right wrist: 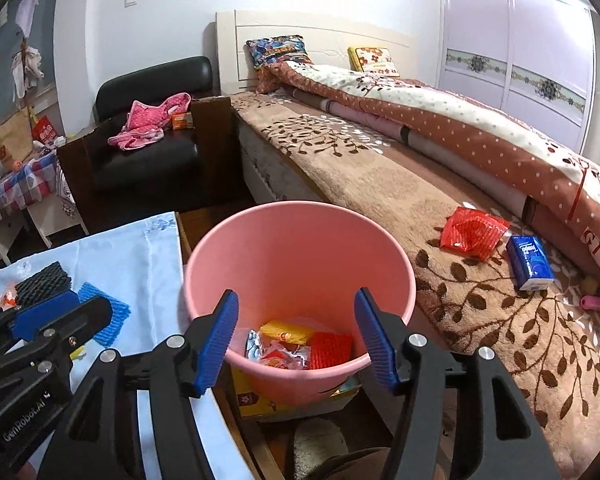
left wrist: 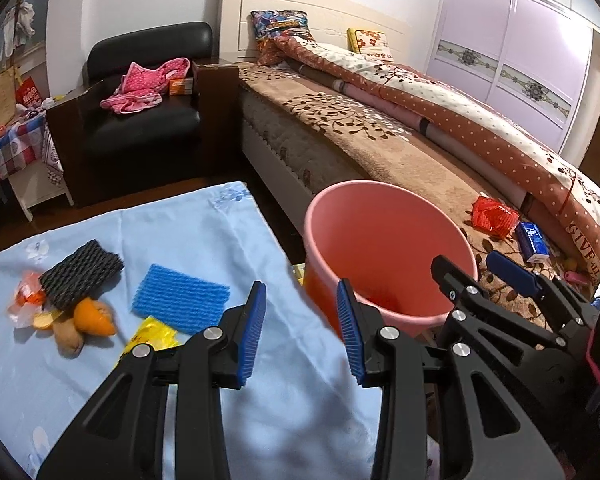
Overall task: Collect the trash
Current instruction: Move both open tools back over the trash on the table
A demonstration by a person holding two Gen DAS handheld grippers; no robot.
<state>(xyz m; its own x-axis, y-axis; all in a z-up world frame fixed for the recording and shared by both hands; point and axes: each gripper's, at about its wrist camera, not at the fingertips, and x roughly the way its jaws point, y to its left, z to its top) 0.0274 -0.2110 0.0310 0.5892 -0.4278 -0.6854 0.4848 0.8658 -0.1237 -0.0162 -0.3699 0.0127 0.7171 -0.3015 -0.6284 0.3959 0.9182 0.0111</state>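
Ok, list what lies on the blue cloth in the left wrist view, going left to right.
Orange-and-clear wrapper → black foam net → orange peel → yellow wrapper → blue foam net.

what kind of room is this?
A home bedroom: a made-up bed with pillows, a sliding-door wardrobe, and a black armchair with clothes on it.

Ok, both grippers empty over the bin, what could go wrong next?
1. The bin stands between the table and the bed; a careless swing of the right gripper might tip it.
2. The orange peel lies half under the black foam; grabbing one could drag the other off the cloth.
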